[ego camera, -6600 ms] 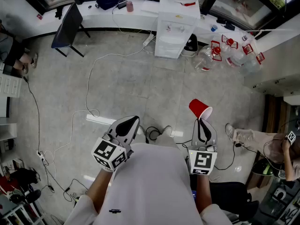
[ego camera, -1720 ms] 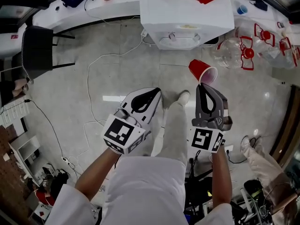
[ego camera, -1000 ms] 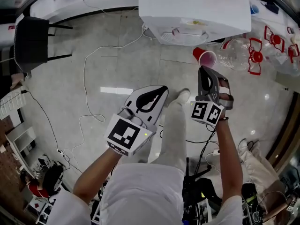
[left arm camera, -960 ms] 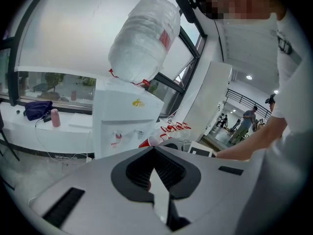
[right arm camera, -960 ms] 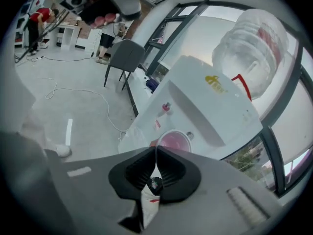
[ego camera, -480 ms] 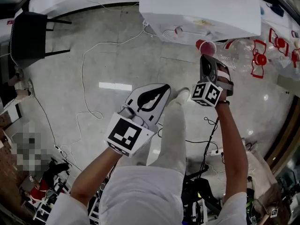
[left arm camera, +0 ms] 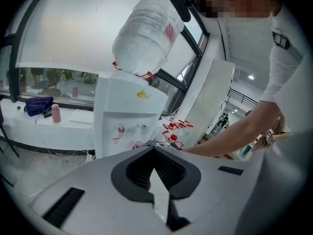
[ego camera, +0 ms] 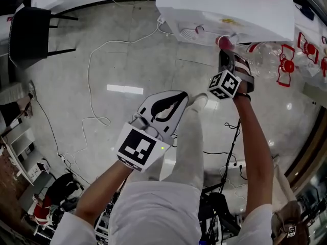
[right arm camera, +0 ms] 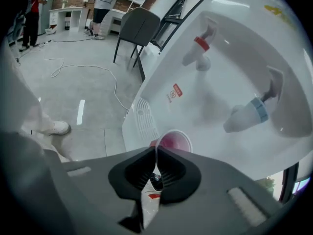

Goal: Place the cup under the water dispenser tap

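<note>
A red cup [ego camera: 224, 41] with a white rim [right arm camera: 174, 141] is pinched by its rim in my right gripper [ego camera: 227, 54] [right arm camera: 156, 153]. It hangs at the front of the white water dispenser [ego camera: 225, 6], just over the drip tray grille [right arm camera: 143, 124]. The red tap [right arm camera: 201, 45] and the blue tap [right arm camera: 255, 111] sit higher up in the recess. My left gripper [ego camera: 180, 96] [left arm camera: 154, 151] is shut and empty, held back at waist height. From it I see the dispenser [left arm camera: 128, 112] and the cup [left arm camera: 138, 144] ahead.
A large wrapped bottle [left arm camera: 145, 33] tops the dispenser. Empty water bottles with red handles [ego camera: 278, 60] lie on the floor to its right. White cables [ego camera: 94, 60] run over the floor at left, past a black chair [ego camera: 30, 34]. My foot [ego camera: 196, 102] is below.
My right gripper has carried the cup forward, from over the floor up to the dispenser's front. The left gripper has barely moved.
</note>
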